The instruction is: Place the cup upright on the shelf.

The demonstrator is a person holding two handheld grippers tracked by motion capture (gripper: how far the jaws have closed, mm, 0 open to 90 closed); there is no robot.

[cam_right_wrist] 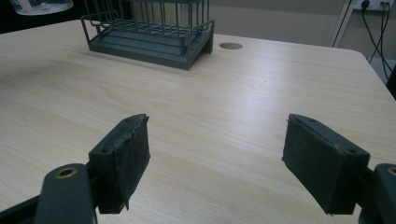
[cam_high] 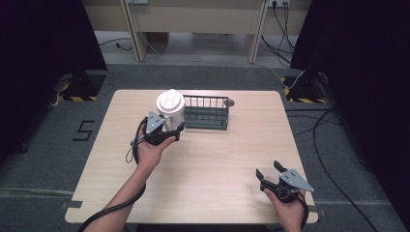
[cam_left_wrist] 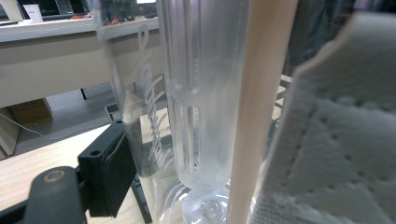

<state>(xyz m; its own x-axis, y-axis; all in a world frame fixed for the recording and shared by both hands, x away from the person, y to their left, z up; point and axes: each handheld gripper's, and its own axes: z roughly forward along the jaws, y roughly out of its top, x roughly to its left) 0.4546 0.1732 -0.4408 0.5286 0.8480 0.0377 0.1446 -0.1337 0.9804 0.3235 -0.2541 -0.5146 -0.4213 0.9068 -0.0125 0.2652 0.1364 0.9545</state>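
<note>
1 clear cup clamped in left hand-held gripper; right hand-held gripper released; 1 rack.

Three cameras: one fixed overhead, one riding on each gripper.

High view looks forward and down over the whole table. Left gripper view sits pressed up against the clear cup, frame centre. Right gripper view skims low across the tabletop, facing the wire rack at upper left, shared with the high view.
</note>
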